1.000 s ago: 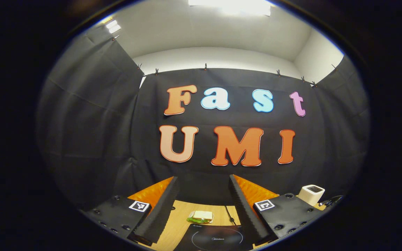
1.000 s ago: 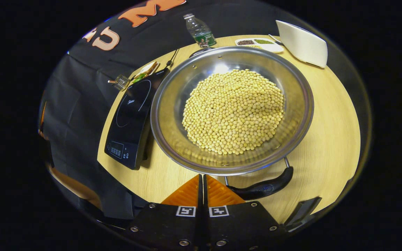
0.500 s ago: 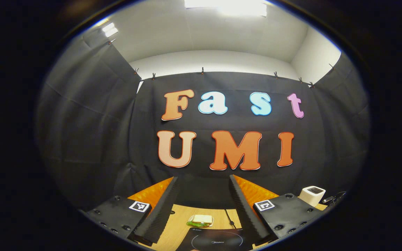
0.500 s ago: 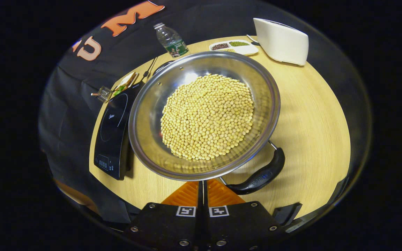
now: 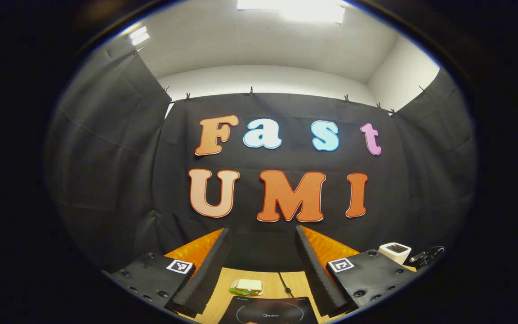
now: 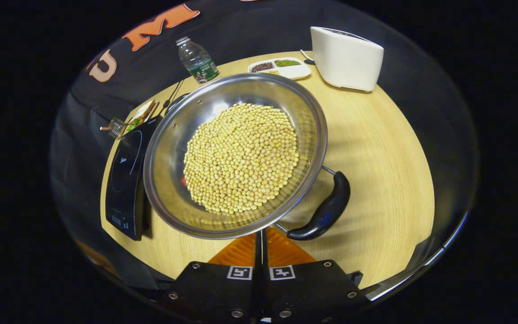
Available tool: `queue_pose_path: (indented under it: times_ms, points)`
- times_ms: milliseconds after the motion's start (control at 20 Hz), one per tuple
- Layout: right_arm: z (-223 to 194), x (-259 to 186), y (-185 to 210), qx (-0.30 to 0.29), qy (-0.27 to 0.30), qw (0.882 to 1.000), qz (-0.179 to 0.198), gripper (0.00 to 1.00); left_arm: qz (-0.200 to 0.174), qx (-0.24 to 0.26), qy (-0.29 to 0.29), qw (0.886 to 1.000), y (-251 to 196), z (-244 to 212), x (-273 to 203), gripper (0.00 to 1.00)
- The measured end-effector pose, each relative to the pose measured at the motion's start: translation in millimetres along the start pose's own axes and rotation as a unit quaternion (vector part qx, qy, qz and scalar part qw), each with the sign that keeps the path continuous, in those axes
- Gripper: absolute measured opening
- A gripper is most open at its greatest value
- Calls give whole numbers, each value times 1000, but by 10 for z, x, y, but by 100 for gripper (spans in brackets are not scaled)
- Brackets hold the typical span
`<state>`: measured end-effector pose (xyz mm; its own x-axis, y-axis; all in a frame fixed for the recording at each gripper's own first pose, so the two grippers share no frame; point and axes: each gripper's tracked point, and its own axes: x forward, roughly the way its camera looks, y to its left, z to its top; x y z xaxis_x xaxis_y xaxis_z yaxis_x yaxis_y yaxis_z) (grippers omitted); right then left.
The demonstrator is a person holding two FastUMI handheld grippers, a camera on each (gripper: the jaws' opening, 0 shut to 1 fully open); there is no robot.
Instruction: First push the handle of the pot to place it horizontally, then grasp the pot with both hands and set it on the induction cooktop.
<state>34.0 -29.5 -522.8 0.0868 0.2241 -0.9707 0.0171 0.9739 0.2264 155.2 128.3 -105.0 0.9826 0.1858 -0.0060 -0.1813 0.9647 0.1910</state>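
Observation:
A steel pot [image 6: 318,130] heaped with soybeans [image 6: 241,157] stands on the wooden table in the right gripper view. Its black loop handle [image 6: 324,211] sticks out at the pot's lower right. My right gripper [image 6: 261,234] is shut with nothing between its fingers, its tips right at the pot's near rim beside the handle's root. The black induction cooktop [image 6: 124,175] lies just left of the pot. In the left gripper view my left gripper [image 5: 262,230] is open and held level toward the booth wall, above the cooktop [image 5: 268,313].
A white toaster [image 6: 346,58], a divided dish of beans [image 6: 279,67] and a water bottle [image 6: 197,60] stand behind the pot. A sandwich [image 6: 142,114] and a cable lie behind the cooktop. The left gripper view has the sandwich [image 5: 246,286] and toaster [image 5: 395,252].
In the right gripper view the pot has slid left and its handle has swung from lying across the near side to pointing up the right. The left gripper view has drifted slightly.

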Motion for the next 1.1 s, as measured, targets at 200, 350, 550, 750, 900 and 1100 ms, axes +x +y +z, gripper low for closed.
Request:
queue_pose_path:
  times_ms: [200, 350, 550, 750, 900, 1100]
  points:
    - [95, 36, -201, 37, -5, 999, -17, 0, -12, -7, 1, 1000, -42, -41, 59, 94]
    - [235, 45, -321, 56, -18, 998, -29, 0, -13, -10, 9, 1000, -71, -107, 92, 96]
    - [413, 96, -455, 66, -35, 996, -52, 0, -27, -27, 22, 999, -128, -237, 154, 96]
    - [587, 148, -571, 81, -52, 993, -66, 0, -45, -46, 44, 997, -229, -404, 191, 94]
    - [696, 182, -615, 80, -66, 992, -69, 0, -50, -53, 57, 996, -250, -502, 211, 96]
    - [835, 215, -682, 78, -78, 991, -79, 0, -81, -55, 84, 992, -443, -712, 191, 96]
